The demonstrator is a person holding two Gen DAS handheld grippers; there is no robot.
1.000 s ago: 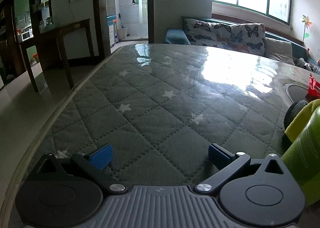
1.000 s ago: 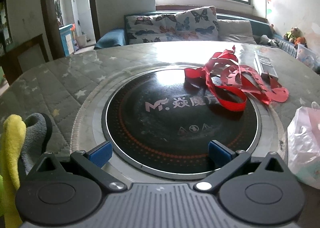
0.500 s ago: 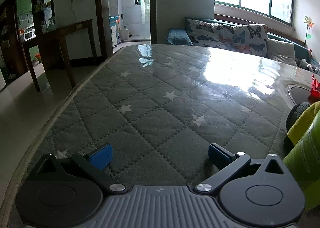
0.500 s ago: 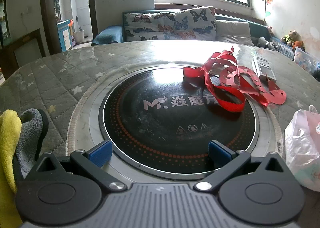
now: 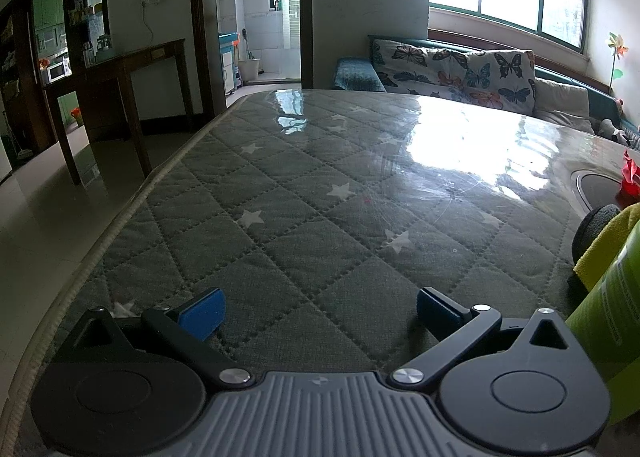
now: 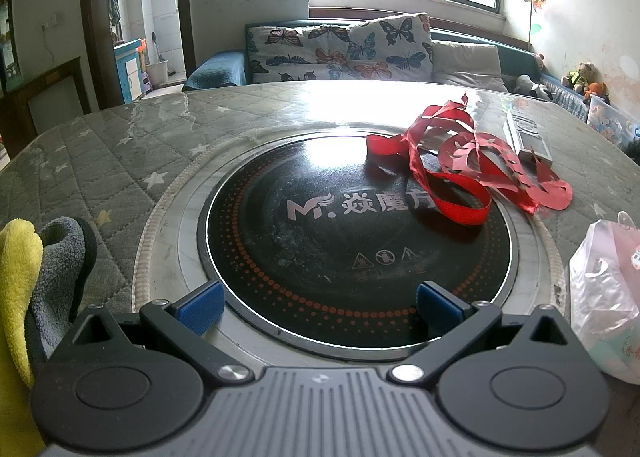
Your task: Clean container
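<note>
Nearest, the left gripper [image 5: 318,311] hangs low over the grey quilted star-print table cover [image 5: 304,193] with its blue-padded fingers [image 5: 202,313] spread wide and nothing between them. Just to its right stands a tall lime-green plastic container [image 5: 612,297], cut off by the frame edge, with a yellow and grey folded cleaning cloth [image 5: 600,233] lying just beyond it on the cover.

Likewise the right gripper [image 6: 318,309] is spread apart and empty, its blue pads over the near rim of a round black glass induction hob [image 6: 352,225] set into the table inside a steel ring. The same yellow and grey cloth [image 6: 36,269] sits at that gripper's left. At its right, near the hob's edge, lies a translucent pinkish plastic bag [image 6: 604,289]. Farther back, a tangle of red ribbon and cut paper [image 6: 460,165] rests partly on the hob's far right side, with a flat silver box [image 6: 528,133] just behind it. Beyond the table stands a sofa with butterfly-print cushions [image 6: 340,49] under a bright window.
</note>
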